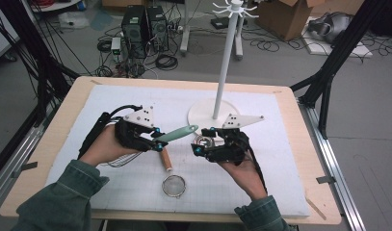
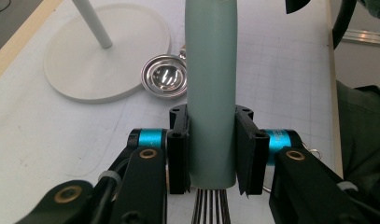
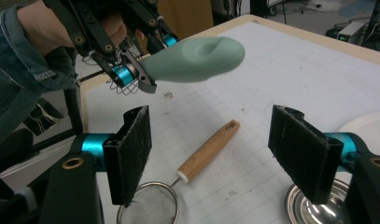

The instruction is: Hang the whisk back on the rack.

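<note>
Left gripper [image 2: 211, 149] clamps the whisk's [image 2: 211, 84] smooth mint handle above the mat. Right gripper [image 3: 211, 154], felt pads apart, holds nothing. Its view shows the wooden-handled strainer [image 3: 204, 156]; the left gripper view shows a shiny steel cup [image 2: 164, 77].

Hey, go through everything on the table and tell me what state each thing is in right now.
Whisk: held off the mat, handle clamped, pointing toward the right tongs.
Left tongs: shut on the whisk handle.
Right tongs: open, nothing between the pads.
Strainer: lying flat on the mat, untouched.
Metal cup: lying on the mat beside the stand base.
Stand: upright, hooks bare.
</note>
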### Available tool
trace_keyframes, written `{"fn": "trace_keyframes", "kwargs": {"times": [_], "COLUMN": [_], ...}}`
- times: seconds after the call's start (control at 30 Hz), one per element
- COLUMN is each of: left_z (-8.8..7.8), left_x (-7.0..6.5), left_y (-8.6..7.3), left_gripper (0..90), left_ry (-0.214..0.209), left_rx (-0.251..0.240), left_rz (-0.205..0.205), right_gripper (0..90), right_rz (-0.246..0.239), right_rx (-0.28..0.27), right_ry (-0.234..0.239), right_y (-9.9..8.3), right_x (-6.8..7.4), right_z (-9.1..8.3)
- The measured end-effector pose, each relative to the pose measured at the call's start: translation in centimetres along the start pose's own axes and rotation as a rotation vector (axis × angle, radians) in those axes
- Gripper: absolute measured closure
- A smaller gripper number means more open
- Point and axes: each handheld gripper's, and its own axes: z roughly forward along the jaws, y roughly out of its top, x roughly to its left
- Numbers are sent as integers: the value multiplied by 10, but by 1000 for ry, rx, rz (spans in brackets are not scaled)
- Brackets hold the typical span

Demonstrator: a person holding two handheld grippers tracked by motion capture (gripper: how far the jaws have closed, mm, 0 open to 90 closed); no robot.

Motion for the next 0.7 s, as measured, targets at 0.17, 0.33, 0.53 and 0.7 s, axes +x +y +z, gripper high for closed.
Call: {"fn": "trace_keyframes", "kwargs": {"times": [0.17,0.33,0.53,0.7], "left_z": [2,4,5,4], "left_x": [0,2,5,6], "left_y": [3,5,9,13], "left_gripper": [694,693,693,694], "left_ry": [-3,-10,-17,-13], "left_rx": [-5,-10,-8,-15], "left_rz": [4,-7,2,2], "right_gripper": [304,312,326,338], "right_rz": [2,5,14,15], "right_rx": [-10,-17,-30,-27], "right_ry": [11,23,41,49], "right_y": [3,7,10,13], "right_x": [1,0,-2,-1], "right_z": [1,3,10,11]}}
